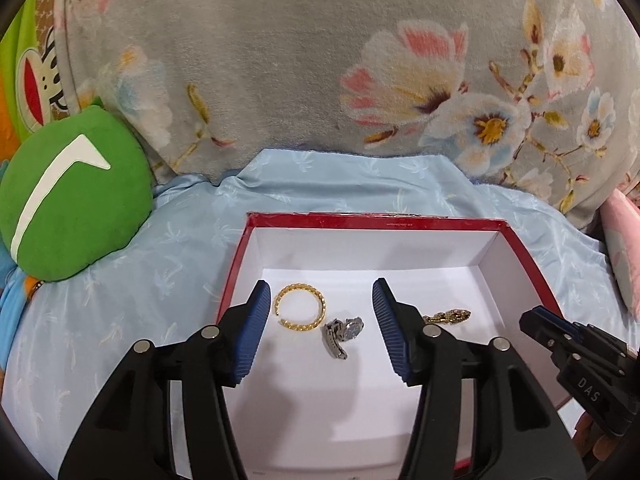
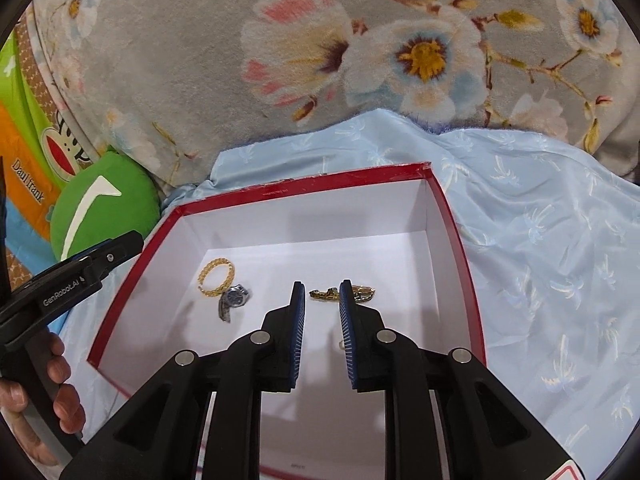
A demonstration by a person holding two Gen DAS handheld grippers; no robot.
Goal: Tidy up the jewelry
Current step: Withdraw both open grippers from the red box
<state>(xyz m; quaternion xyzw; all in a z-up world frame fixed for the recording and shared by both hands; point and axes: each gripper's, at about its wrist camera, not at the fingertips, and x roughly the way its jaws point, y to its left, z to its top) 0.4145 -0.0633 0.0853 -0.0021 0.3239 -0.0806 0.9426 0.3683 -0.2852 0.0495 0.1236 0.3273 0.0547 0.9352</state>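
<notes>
The bangle (image 1: 300, 306) is light, stiff and slippery; pinch its rim. Left tongs (image 1: 320, 330) stand wide, right tongs (image 2: 322, 334) narrow, both empty, over the box (image 1: 400, 224).

Bright even light, soft shadows, sharp focus, fisheye bending, dark corners

So the box (image 1: 440, 225) sits on the sheet (image 1: 160, 264) in the lower middle of the left wrist frame, blanket (image 1: 280, 60) piled behind it across the top, a round cushion (image 1: 76, 192) off at the left edge. Inside the box, the bangle (image 1: 299, 305) lies left of centre, the watch (image 1: 343, 333) just beside it to the lower right, and the chain piece (image 1: 450, 315) further right, apart from both. In the right wrist view, the same trio runs left to right: bangle (image 2: 216, 277), watch (image 2: 234, 300), chain piece (image 2: 342, 293).
</notes>
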